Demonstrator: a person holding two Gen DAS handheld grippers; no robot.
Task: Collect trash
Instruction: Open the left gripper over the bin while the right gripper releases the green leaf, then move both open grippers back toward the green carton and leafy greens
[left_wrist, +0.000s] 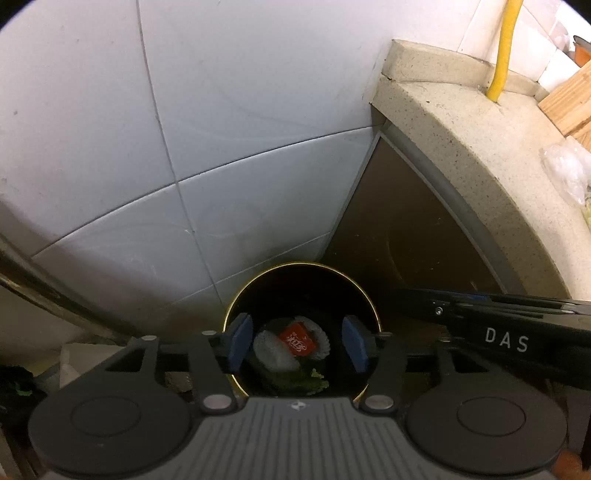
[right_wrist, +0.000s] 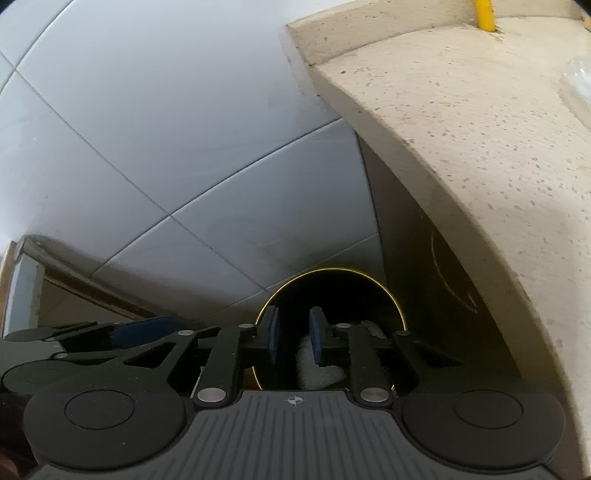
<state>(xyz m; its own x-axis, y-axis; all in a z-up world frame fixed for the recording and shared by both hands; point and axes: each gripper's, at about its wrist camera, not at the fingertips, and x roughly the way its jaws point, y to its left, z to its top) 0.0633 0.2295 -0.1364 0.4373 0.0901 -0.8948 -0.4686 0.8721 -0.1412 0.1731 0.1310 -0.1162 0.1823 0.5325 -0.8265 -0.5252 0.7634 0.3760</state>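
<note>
**Mia:** Where is the trash?

**Ben:** It is down in the round black bin (left_wrist: 301, 295) with the gold rim; the bin stands on the floor by the grey tiled wall (left_wrist: 184, 129), under the edge of the speckled stone worktop (left_wrist: 480, 147); inside I see a white paper cup liner (left_wrist: 275, 350), a small red wrapper (left_wrist: 297, 342) on it, and green leafy bits (left_wrist: 306, 382) at 6 o'clock.

**Mia:** What is the left tool (left_wrist: 297, 343) doing?

**Ben:** It hangs over the bin mouth, blue pads spread wide; nothing is between them; the trash lies far below.

**Mia:** And the right tool (right_wrist: 294, 336)?

**Ben:** It points into the same bin; its pads are a little apart and pinch nothing; something white (right_wrist: 314, 365) shows below them; the left tool sits at its 9 o'clock.

**Mia:** Anything else?

**Ben:** A yellow hose (left_wrist: 504, 48) stands on the worktop at 1 o'clock.
</note>
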